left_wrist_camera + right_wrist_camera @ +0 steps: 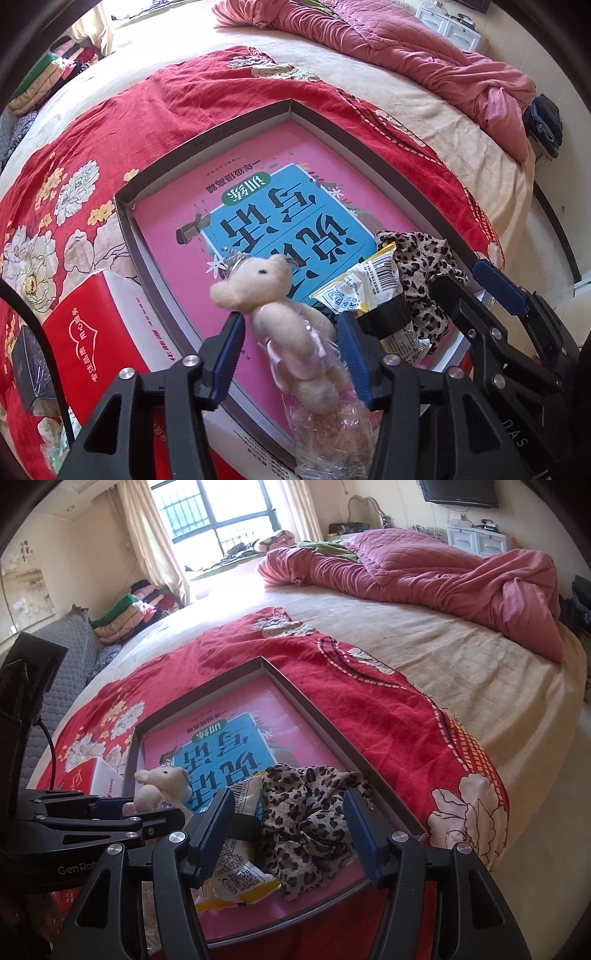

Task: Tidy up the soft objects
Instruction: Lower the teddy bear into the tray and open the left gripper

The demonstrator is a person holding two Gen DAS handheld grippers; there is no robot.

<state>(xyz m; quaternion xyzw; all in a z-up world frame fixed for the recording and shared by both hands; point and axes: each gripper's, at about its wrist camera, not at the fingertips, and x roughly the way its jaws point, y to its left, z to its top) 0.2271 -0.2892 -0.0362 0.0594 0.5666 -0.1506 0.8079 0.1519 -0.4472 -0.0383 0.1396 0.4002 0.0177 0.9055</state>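
Note:
A cream teddy bear (291,314) in a pink dress sits between the open fingers of my left gripper (291,332), over the near edge of a shallow grey box (162,166); no finger visibly touches it. A pink and blue book (258,206) lies in the box. My right gripper (291,812) is open around a leopard-print cloth (306,812) lying at the box's near corner, with a yellow and white snack packet (236,878) beside its left finger. The bear (162,782) and left gripper (110,812) show at the left of the right wrist view.
The box sits on a red floral blanket (332,686) on a beige bed (461,664). A red and white tissue box (99,325) stands left of the grey box. A crumpled pink quilt (424,568) lies at the far side. A clear wrapper (332,435) lies under the bear.

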